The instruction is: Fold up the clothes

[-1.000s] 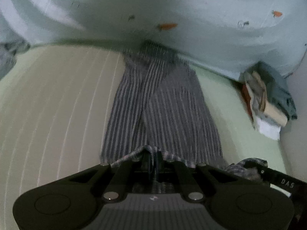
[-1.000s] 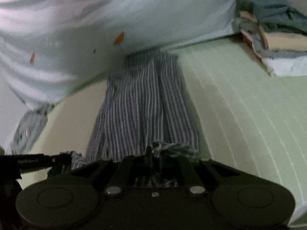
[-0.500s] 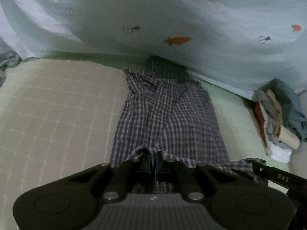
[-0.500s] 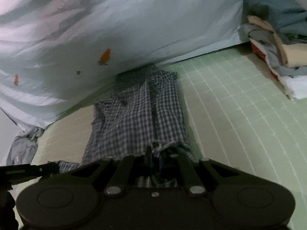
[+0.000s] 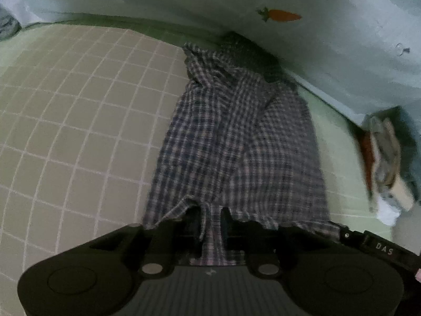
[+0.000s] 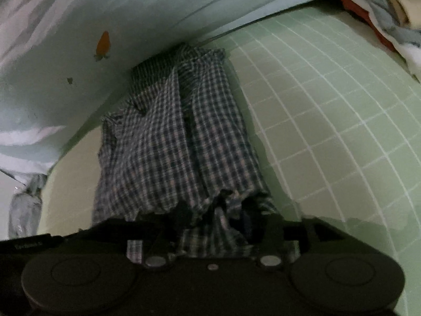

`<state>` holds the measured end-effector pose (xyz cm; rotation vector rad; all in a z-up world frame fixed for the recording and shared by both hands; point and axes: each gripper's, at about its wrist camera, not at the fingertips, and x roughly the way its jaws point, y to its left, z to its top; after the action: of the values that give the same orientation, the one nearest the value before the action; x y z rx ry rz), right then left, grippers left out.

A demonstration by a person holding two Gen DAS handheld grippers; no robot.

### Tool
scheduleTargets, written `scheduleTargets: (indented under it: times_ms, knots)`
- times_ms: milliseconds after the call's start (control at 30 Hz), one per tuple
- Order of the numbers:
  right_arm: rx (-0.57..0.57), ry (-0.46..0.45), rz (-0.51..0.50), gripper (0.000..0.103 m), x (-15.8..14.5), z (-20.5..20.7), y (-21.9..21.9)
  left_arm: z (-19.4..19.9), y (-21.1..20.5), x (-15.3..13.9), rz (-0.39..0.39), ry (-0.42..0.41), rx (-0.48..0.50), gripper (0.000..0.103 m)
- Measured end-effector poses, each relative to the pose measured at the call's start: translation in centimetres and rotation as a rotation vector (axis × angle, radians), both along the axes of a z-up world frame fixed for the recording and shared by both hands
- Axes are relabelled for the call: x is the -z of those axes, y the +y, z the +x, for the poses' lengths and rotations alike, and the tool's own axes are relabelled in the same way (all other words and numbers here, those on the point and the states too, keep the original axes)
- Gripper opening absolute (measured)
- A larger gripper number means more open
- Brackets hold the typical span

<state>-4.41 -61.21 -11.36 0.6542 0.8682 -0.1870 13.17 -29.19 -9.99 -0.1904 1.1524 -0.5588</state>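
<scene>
- Where the left wrist looks out, the checked garment [image 5: 236, 142] runs lengthwise from near to far, its far end tucked against the pale carrot-print sheet [image 5: 329, 39] at the back. The left gripper [image 5: 211, 220] has its fingers pinched together on the near hem. Wide bare green gridded mat [image 5: 79, 121] lies to the left; to the right a narrower strip of mat ends at a stack of folded clothes [image 5: 386, 163]. The right gripper [image 5: 379, 247] shows at the near right, just beside the hem's right corner.
- From the right wrist, the same garment [image 6: 173, 142] again points away toward the sheet [image 6: 131, 21], its fabric rumpled at the far end. The right gripper [image 6: 221, 212] is clamped on bunched hem. Open mat [image 6: 329, 121] spreads to the right up to the stack [image 6: 381, 13]; only this view shows a grey crumpled cloth [image 6: 23, 205] at the far left edge, and the left gripper [image 6: 29, 243] at near left.
</scene>
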Motion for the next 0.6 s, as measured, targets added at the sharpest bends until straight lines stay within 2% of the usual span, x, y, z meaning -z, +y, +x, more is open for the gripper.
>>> scheduleTargets:
  times_ms: [100, 233, 267, 300, 367, 600]
  knots:
    - [0.017, -0.011, 0.045, 0.058, -0.4, -1.3, -0.3, -0.6, 0.5, -0.1, -0.012, 0.016, -0.012, 0.022]
    - [0.038, 0.000, 0.109, 0.054, 0.0, -1.9, -0.8, -1.1, 1.0, 0.6, -0.036, 0.060, -0.025, 0.018]
    - [0.033, 0.002, 0.126, 0.048, 0.1, -1.9, -0.9, -1.0, 1.1, 0.7, -0.046, 0.072, -0.027, 0.016]
    - [0.027, 0.004, 0.142, 0.034, 0.3, -1.9, -1.0, -1.0, 1.4, 0.8, -0.059, 0.080, -0.028, 0.005]
    - [0.042, -0.017, 0.170, 0.014, 0.0, -1.3, -1.6, -0.6, 1.7, 0.6, -0.102, 0.094, -0.040, 0.004]
    - [0.120, -0.112, 0.262, 0.015, -1.3, 1.6, -3.9, 3.5, 2.4, -0.9, -0.248, 0.086, -0.179, 0.006]
